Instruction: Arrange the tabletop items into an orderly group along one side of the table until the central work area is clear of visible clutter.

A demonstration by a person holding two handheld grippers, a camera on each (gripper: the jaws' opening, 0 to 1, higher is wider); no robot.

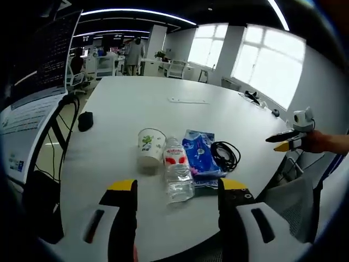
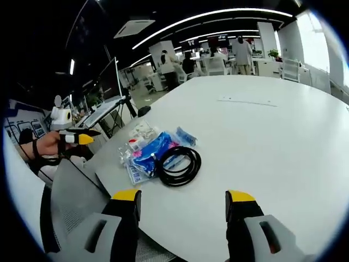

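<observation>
- Progress: the cup (image 1: 151,147), bottle (image 1: 177,173), blue pack (image 1: 200,155) and cable (image 1: 225,154) lie in one tight row near the worktop (image 1: 163,109) edge closest to the person. The grouping step looks largely complete.
- Remaining: a dark mouse-like object (image 1: 85,120) sits well apart near the left rim, and a flat strip (image 1: 188,100) lies near the centre. Both probably need moving to the group.
- Cup: white paper, green print, upright, just beside the bottle.
- Bottle: clear plastic, red label, lying on its side.
- Blue pack: soft and crinkled, touching the bottle; the coiled black cable overlaps its far side.
- Left hand-held gripper (image 1: 177,188): jaws spread, holding nothing, short of the row.
- Right hand-held gripper (image 2: 184,199): jaws spread, empty, just before the cable.
</observation>
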